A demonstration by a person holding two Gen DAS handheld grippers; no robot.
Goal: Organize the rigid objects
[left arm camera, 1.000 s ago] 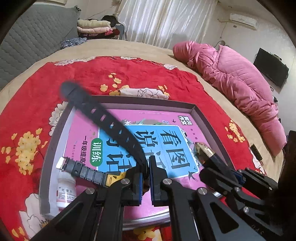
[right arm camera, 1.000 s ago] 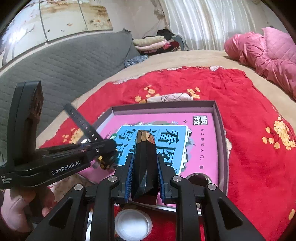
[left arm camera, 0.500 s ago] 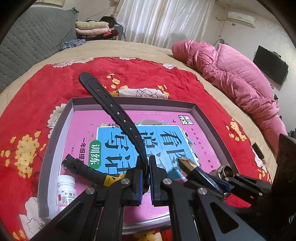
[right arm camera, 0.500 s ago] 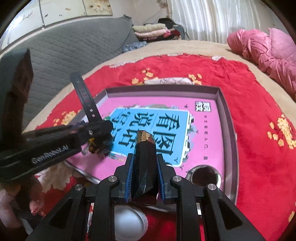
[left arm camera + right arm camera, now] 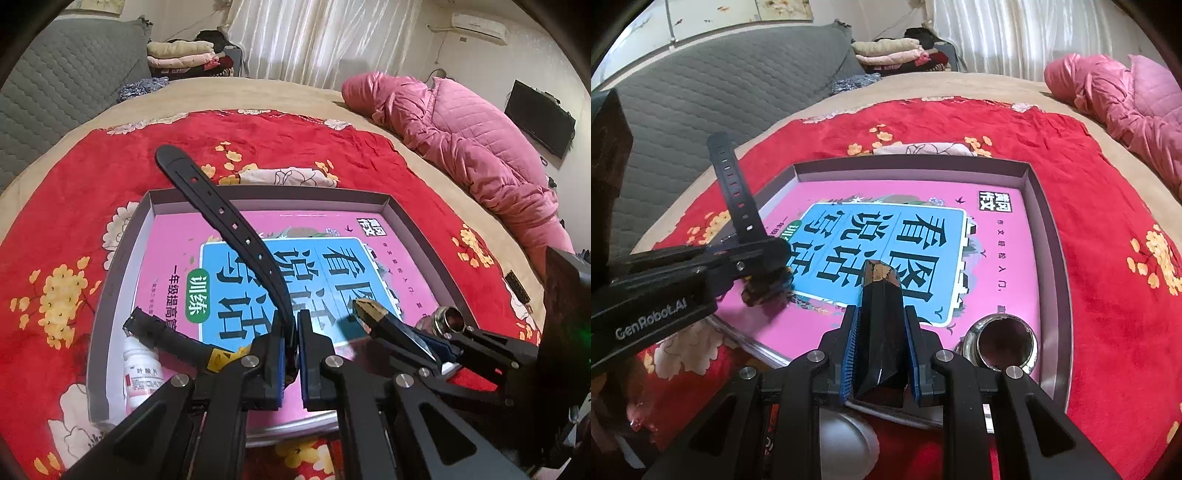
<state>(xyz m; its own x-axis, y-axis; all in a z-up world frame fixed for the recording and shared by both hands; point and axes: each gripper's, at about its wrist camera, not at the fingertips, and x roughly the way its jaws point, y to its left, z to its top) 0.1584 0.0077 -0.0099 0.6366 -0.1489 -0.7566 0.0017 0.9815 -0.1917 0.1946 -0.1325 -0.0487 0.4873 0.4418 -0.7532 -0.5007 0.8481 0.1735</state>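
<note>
We hold two things over the shallow grey tray on the red floral blanket. Our left gripper is clenched on a black wristwatch near its case; one strap sticks up and away over the tray's far left corner, and the other, buckle end reaches down to the left, close above the tray floor. Our right gripper is clamped on a dark faceted bar with a worn gold tip, tilted down toward the near middle of the tray.

The risks as we judge them: the two tools are close together over the near edge, so lowering both at once could knock one against the other. The watch is pinched at a narrow spot and its long straps could swing, twist it out of the pads, or catch the white medicine bottle in the near left corner. The bar could land on the metal cup at the near right, tipping it, or slide on the glossy cover.

In the tray lie a pink and blue children's workbook covering most of the floor, the bottle and the open-mouthed cup. A white round lid sits outside, just before the near wall.
</note>
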